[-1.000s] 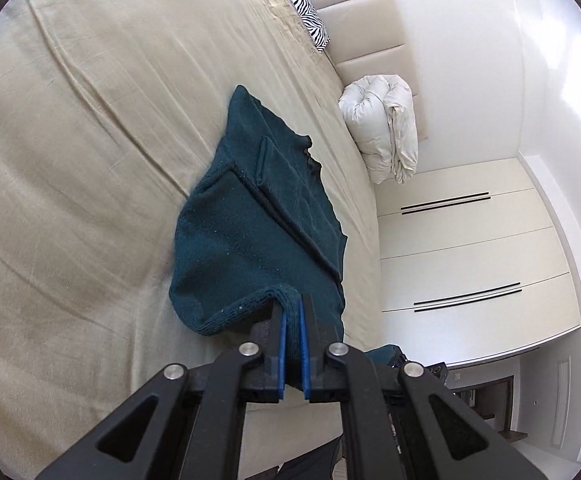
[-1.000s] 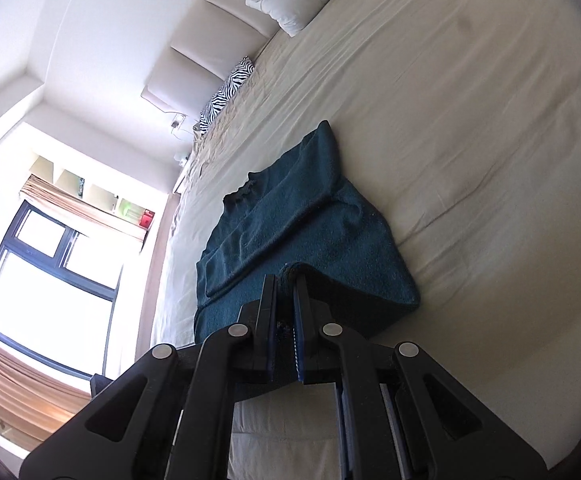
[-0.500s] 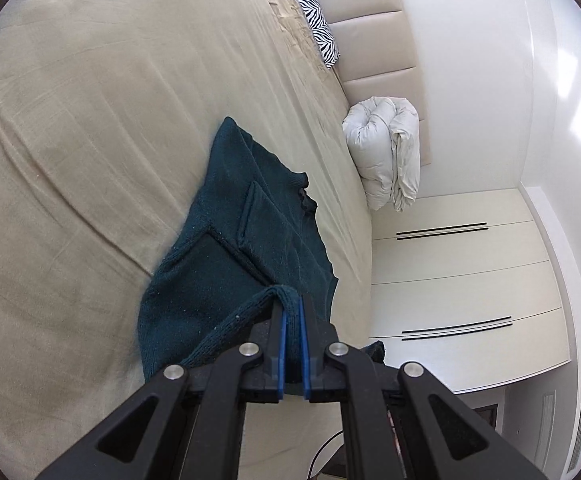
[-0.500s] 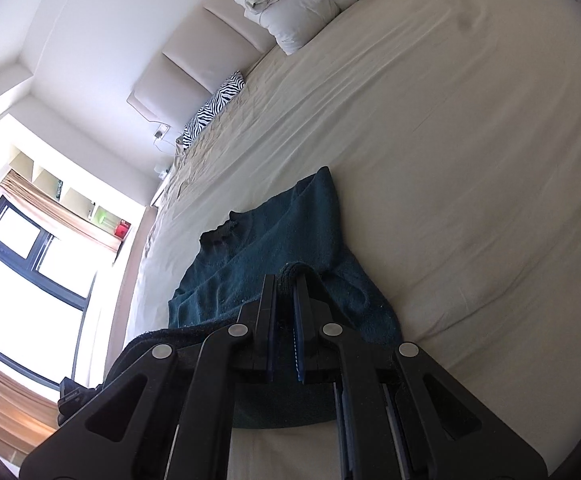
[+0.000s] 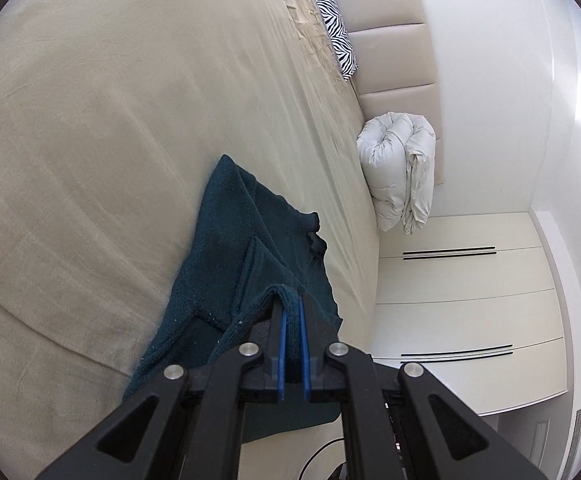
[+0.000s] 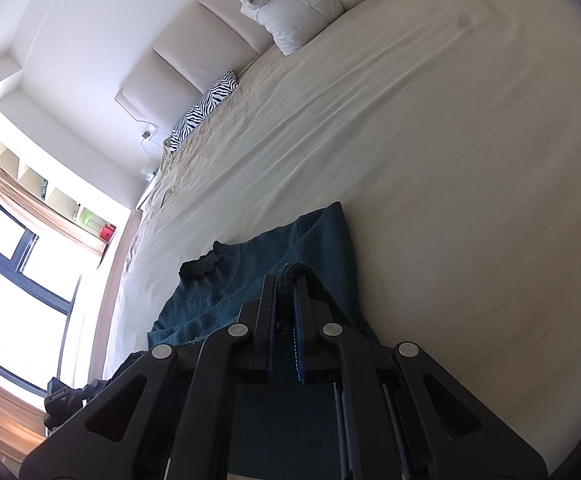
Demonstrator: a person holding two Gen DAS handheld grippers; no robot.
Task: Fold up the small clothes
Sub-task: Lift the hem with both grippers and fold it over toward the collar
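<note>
A: What do the two tongs hold?

B: The left tongs [image 5: 290, 308] are squeezed tight on the knit edge of the sweater [image 5: 226, 248]. The right tongs [image 6: 286, 280] pinch another bit of that same edge. Both are almost fully closed, with only cloth in between.

A: Where is the sweater?

B: On the bed [image 5: 110, 120], near its side edge. The far part lies flat. The near part is lifted up by the tongs.

A: Which way does it point?

B: The collar [image 6: 204, 266] is at the far end, toward the headboard [image 6: 178, 68]. So its long way runs from the tongs to the collar.

A: How do I fold it well?

B: I think you should keep both tongs level and the same way apart. Carry the held edge toward the collar, lay it down straight, then let go. If one side goes faster, the fold will be crooked.
</note>
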